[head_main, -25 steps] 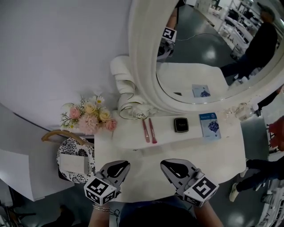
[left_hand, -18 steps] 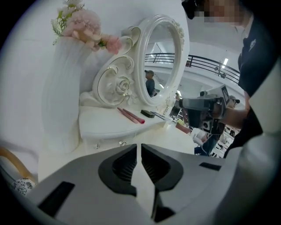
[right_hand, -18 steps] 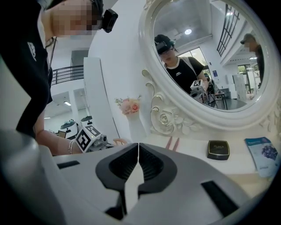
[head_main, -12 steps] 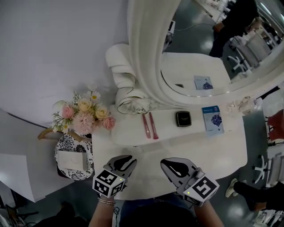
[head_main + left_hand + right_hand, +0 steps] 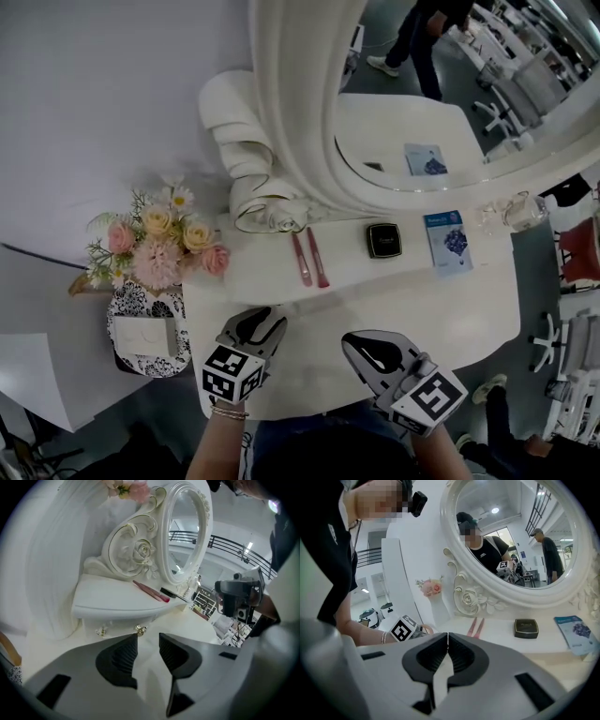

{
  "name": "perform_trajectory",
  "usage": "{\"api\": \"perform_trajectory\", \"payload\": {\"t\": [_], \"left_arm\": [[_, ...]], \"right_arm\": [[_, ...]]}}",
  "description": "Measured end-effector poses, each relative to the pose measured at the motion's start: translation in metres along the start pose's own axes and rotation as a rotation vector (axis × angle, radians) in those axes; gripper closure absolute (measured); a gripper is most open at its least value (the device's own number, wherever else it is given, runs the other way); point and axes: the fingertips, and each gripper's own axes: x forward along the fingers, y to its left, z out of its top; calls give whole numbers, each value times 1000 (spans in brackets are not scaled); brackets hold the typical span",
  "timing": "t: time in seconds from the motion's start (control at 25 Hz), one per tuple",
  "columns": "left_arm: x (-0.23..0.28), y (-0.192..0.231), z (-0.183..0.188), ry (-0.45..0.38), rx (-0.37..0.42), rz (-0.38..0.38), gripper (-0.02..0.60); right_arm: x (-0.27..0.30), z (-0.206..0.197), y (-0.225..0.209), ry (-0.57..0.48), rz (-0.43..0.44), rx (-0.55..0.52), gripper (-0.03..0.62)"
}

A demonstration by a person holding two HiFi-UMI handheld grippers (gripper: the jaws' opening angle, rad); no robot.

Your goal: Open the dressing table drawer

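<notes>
The white dressing table (image 5: 450,309) carries a raised shelf (image 5: 108,597), and a small drawer (image 5: 119,623) with two gold knobs sits under it. My left gripper (image 5: 147,641) is at the table's front left in the head view (image 5: 277,317). It points at the drawer front and its jaws are opening with nothing between them. One knob (image 5: 139,630) sits just beyond the left jaw's tip; the other knob (image 5: 101,631) is further left. My right gripper (image 5: 448,637) hovers shut and empty over the table's front (image 5: 349,340).
On the shelf lie two pink brushes (image 5: 309,258), a black compact (image 5: 383,240) and a blue booklet (image 5: 448,241). The oval mirror (image 5: 300,112) rises behind. A flower bunch (image 5: 155,239) and a patterned bag (image 5: 141,323) stand left of the table.
My left gripper has moved forward and down toward the shelf's front, and its jaws have parted. The right gripper has kept its place. The head view has shifted slightly.
</notes>
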Motion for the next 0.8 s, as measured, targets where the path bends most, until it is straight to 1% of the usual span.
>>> {"api": "perform_trajectory", "payload": {"t": [0.16,0.4,0.6,0.64,0.76,0.8], "left_arm": [[8,6,2,1,-4,3,433],[16,11,2,7,-6,4,426],[20,14,3,0,-19,14,427],[21,15,3,-5,-26,19,432],[21,15,3,-14,-33,21,485],[20,15,3,-15,-33,20,489]], "right_arm": [[2,-1,-2,-22,-5,26,574],[2,-17,-7,20,-22,36,574],[5,-12,-5,17,-16,48,574],[4,-14,-5,24,-18,45,574],[3,-9,-3,17,-10,37,574],[2,-10,-2,20,-5,29,574]]}}
